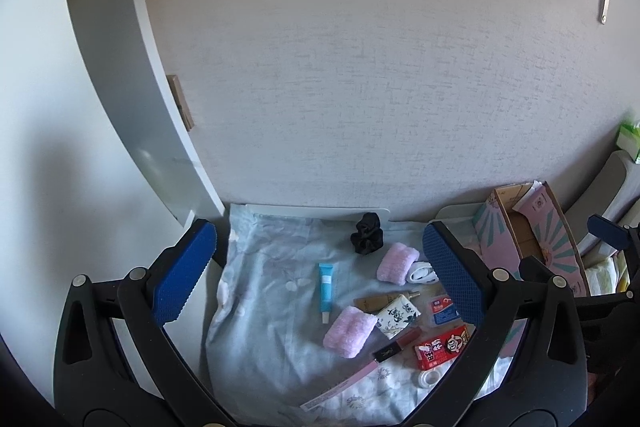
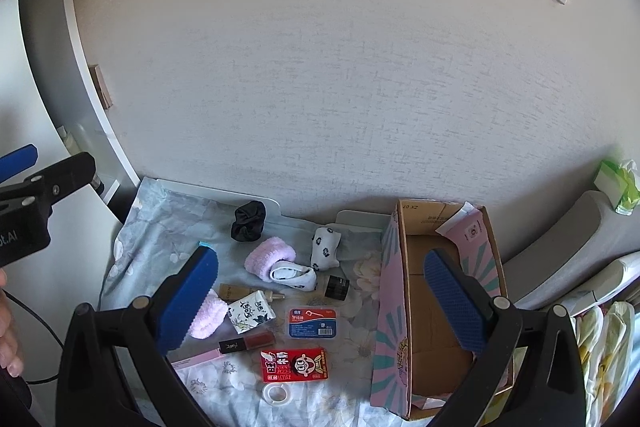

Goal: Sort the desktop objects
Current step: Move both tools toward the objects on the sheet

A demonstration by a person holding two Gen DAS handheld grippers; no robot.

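Note:
Small items lie scattered on a pale blue floral cloth (image 1: 260,307): a blue tube (image 1: 325,291), a black scrunchie (image 1: 367,231), two pink fluffy rolls (image 1: 350,331) (image 1: 397,262), a red milk carton (image 2: 295,364), a blue floss box (image 2: 312,322), a tissue pack (image 2: 252,311), a lipstick (image 2: 244,343) and white socks (image 2: 325,247). An open pink cardboard box (image 2: 436,307) stands at the right. My left gripper (image 1: 316,283) is open and empty above the cloth. My right gripper (image 2: 320,299) is open and empty above the items and box.
A textured wall (image 1: 360,87) rises right behind the cloth. A white curved panel (image 1: 132,87) stands at the left. A small black jar (image 2: 336,286) and a white tape ring (image 2: 276,393) lie among the items. A green tissue pack (image 2: 618,185) sits at the far right.

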